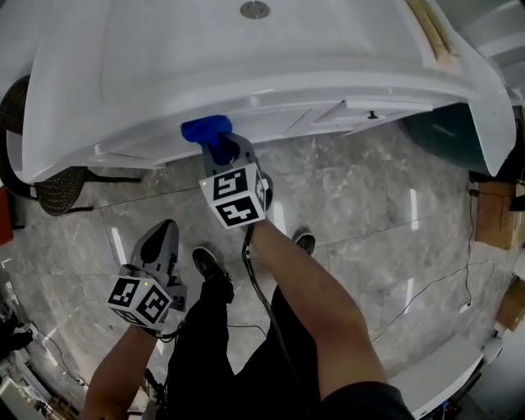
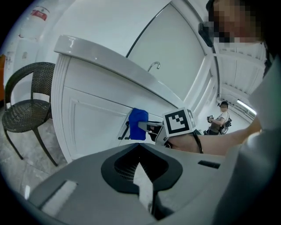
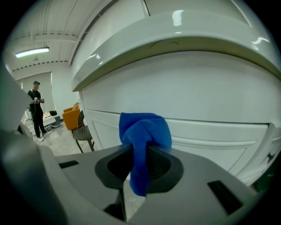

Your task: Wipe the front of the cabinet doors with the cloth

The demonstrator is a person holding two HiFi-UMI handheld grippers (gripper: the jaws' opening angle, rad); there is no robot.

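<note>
My right gripper (image 1: pixel 220 148) is shut on a blue cloth (image 1: pixel 206 131), which it holds against the white cabinet door (image 1: pixel 271 115) under the counter edge. In the right gripper view the blue cloth (image 3: pixel 145 132) bunches between the jaws, close to the white cabinet door (image 3: pixel 184 105). From the left gripper view the blue cloth (image 2: pixel 138 124) and the right gripper (image 2: pixel 151 127) show at the cabinet door (image 2: pixel 92 123) near its handle (image 2: pixel 124 131). My left gripper (image 1: pixel 160 246) hangs low over the floor, away from the cabinet, jaws together and holding nothing.
A white counter (image 1: pixel 246 57) with a sink drain (image 1: pixel 254 10) overhangs the doors. A dark wicker chair (image 1: pixel 49 184) stands left of the cabinet. Grey marble floor (image 1: pixel 369 213) lies below, with a cable (image 1: pixel 443 287) across it. A person (image 3: pixel 36 105) stands far off.
</note>
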